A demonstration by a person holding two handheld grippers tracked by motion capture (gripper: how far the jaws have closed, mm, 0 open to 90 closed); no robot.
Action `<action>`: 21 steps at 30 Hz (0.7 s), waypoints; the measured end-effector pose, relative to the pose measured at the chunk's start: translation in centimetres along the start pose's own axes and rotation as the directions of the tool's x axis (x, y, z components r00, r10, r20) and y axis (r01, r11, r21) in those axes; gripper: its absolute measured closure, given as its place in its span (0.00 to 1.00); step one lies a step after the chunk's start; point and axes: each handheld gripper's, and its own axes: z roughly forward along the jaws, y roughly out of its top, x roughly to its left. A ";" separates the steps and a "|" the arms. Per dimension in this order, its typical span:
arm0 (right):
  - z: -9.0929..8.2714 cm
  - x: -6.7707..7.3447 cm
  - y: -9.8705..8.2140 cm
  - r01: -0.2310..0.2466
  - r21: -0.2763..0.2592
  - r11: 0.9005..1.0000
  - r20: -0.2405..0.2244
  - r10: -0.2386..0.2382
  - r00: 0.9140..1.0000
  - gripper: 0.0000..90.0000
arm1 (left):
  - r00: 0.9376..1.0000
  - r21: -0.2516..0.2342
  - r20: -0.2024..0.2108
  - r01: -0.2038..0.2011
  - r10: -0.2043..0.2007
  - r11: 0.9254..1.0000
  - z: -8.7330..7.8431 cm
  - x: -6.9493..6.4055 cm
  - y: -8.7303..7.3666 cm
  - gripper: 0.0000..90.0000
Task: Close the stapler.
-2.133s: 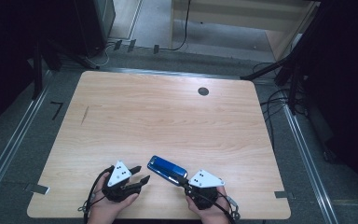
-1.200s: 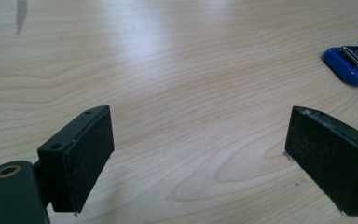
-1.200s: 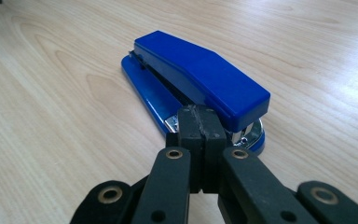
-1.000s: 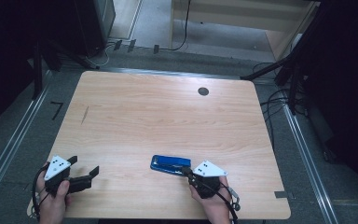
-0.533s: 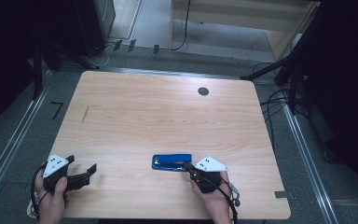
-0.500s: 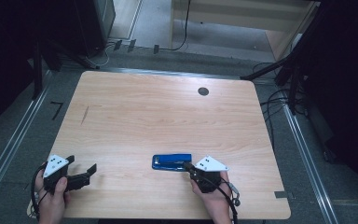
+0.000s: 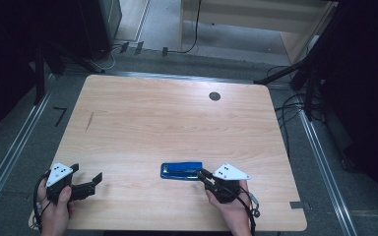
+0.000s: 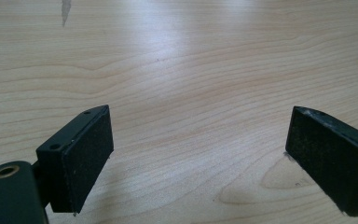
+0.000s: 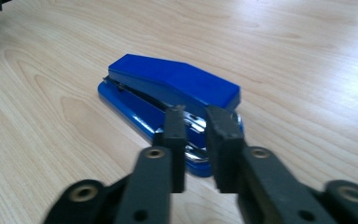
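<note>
A blue stapler (image 7: 181, 170) lies flat on the wooden table (image 7: 177, 123) near its front edge, seen close up as the stapler (image 9: 168, 88) in the right gripper view. My right gripper (image 7: 201, 174) sits at its right end; the jaws of the right gripper (image 9: 198, 126) stand nearly together, their tips against the stapler's rear end, with nothing clearly between them. My left gripper (image 7: 86, 173) rests at the table's front left, well apart from the stapler. The left gripper (image 8: 198, 144) is open, with bare wood between its pads (image 8: 86, 158).
A round black grommet hole (image 7: 214, 96) sits at the table's far right. A short dark mark (image 7: 89, 121) is on the left side of the top. Cables and stand legs (image 7: 295, 78) lie on the floor beyond the right edge.
My left gripper has left the stapler and moved to the front left corner. The stapler has turned from slanted to lying level beside the right gripper.
</note>
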 end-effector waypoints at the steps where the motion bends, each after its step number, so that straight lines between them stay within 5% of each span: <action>1: -0.1 -0.1 0.0 -0.001 -0.007 1.000 0.008 0.001 1.000 0.81 | 1.000 0.002 -0.001 -0.001 0.001 1.000 0.0 0.0 0.0 0.09; 14: -1.6 -2.1 -0.3 -0.030 -0.047 0.998 0.046 0.032 0.998 0.53 | 1.000 0.003 -0.002 -0.003 0.003 1.000 0.1 0.0 0.0 0.09; 21: -2.4 -2.7 -0.3 0.003 -0.039 0.999 0.061 -0.001 0.998 0.36 | 1.000 0.004 -0.001 -0.005 0.005 1.000 0.1 0.0 0.0 0.09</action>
